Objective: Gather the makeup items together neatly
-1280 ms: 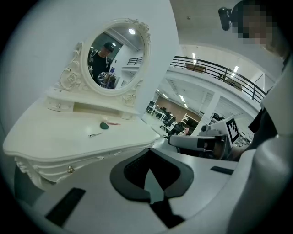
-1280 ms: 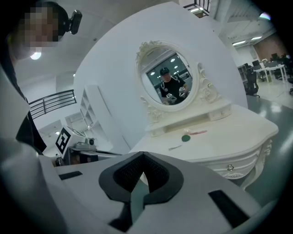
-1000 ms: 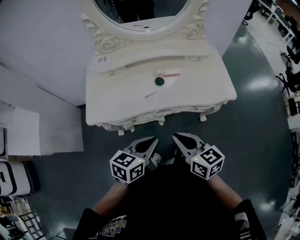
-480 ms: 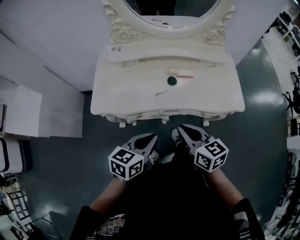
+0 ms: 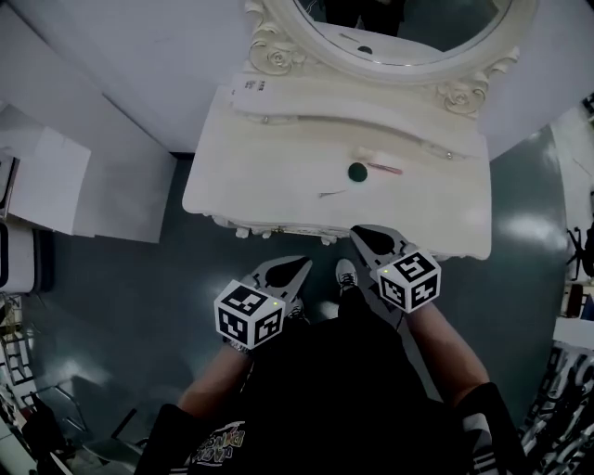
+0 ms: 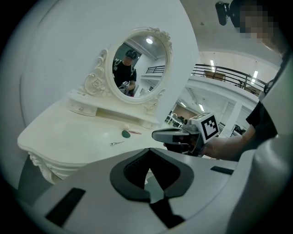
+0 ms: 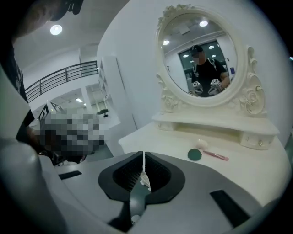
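Observation:
On the white dressing table [image 5: 269, 176] lie a round dark green puff [image 5: 357, 171], a thin pink pencil [image 5: 386, 169], a small pale item [image 5: 364, 156] and a thin metal piece [image 5: 334, 193]. All sit near the table's middle, the metal piece a little apart toward the front. My left gripper [image 5: 302, 266] hangs over the floor short of the table's front edge, shut and empty. My right gripper [image 5: 360, 235] reaches just to that front edge, also shut with nothing in it. In the right gripper view the green puff [image 7: 195, 154] and pencil [image 7: 216, 156] lie ahead to the right.
An oval mirror [image 5: 408, 28] in an ornate frame stands on a raised shelf [image 5: 306, 102] at the table's back. White panels [image 5: 56, 176] lean at the left. Dark green floor [image 5: 121, 278] surrounds the table. The person's shoe [image 5: 345, 275] shows between the grippers.
The view has swung so the table sits further right and closer. Both grippers have advanced toward it; the right one now reaches the front edge. The items have not moved.

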### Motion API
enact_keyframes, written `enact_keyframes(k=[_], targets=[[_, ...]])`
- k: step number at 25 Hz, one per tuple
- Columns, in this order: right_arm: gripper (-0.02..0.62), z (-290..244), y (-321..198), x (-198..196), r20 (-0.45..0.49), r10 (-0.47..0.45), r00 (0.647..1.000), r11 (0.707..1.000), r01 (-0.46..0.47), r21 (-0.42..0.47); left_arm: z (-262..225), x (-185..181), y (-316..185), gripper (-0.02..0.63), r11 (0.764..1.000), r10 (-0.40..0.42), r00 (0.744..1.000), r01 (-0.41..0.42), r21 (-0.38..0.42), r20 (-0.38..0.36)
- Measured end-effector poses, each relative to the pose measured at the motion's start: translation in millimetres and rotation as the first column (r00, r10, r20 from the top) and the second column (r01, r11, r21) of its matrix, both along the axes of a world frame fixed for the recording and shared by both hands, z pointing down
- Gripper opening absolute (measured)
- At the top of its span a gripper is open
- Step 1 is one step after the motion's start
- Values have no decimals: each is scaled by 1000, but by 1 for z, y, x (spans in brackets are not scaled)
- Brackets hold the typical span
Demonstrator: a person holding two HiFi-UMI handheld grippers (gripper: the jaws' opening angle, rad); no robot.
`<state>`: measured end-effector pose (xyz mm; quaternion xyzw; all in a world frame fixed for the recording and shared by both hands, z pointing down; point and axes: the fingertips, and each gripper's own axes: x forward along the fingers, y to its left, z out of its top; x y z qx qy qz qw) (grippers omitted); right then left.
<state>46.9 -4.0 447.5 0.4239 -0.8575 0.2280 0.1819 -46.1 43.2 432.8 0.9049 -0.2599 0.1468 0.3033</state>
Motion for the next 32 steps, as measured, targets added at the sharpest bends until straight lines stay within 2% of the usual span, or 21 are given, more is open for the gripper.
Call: enact_keyframes(k=[4, 8, 11, 15, 18, 20, 23, 25, 26, 28, 30, 32], targets=[[32, 25, -33, 1, -93, -124, 988, 992, 123, -12, 5, 9, -11, 8, 1000, -23, 1000, 24, -18, 9], [57, 54, -65, 0, -235, -259, 937, 965, 262, -23, 7, 17, -20, 8, 998, -48, 999, 49, -34, 14], [97, 76, -81, -8, -324, -373, 869, 925, 376, -56, 12, 18, -23, 8, 997, -58, 998, 60, -49, 27], [98, 108, -99, -15, -441, -520, 731, 841, 529, -116, 20, 15, -27, 8, 993, -96, 994, 99, -66, 49], [98, 130, -107, -18, -474, -606, 639, 775, 608, -171, 25, 14, -27, 8, 989, -120, 991, 125, -80, 61], [98, 141, -112, -19, -478, -643, 599, 743, 638, -200, 28, 13, -28, 8, 985, -136, 989, 142, -94, 60], [98, 152, -114, -21, -455, -695, 557, 699, 671, -247, 31, 12, -29, 8, 980, -158, 986, 164, -110, 58], [98, 158, -114, -21, -432, -720, 543, 679, 681, -276, 33, 13, -31, 8, 978, -171, 984, 176, -116, 54], [97, 160, -114, -21, -415, -728, 546, 674, 680, -287, 34, 13, -32, 8, 976, -177, 983, 181, -118, 51], [92, 161, -117, -19, -372, -729, 574, 681, 667, -303, 34, 14, -34, 8, 974, -185, 982, 189, -122, 45], [52, 163, -120, -18, -347, -719, 602, 694, 649, -311, 35, 14, -35, 8, 973, -189, 981, 193, -128, 39], [43, 163, -120, -18, -344, -720, 602, 693, 650, -312, 34, 14, -35, 8, 973, -189, 981, 192, -131, 35]])
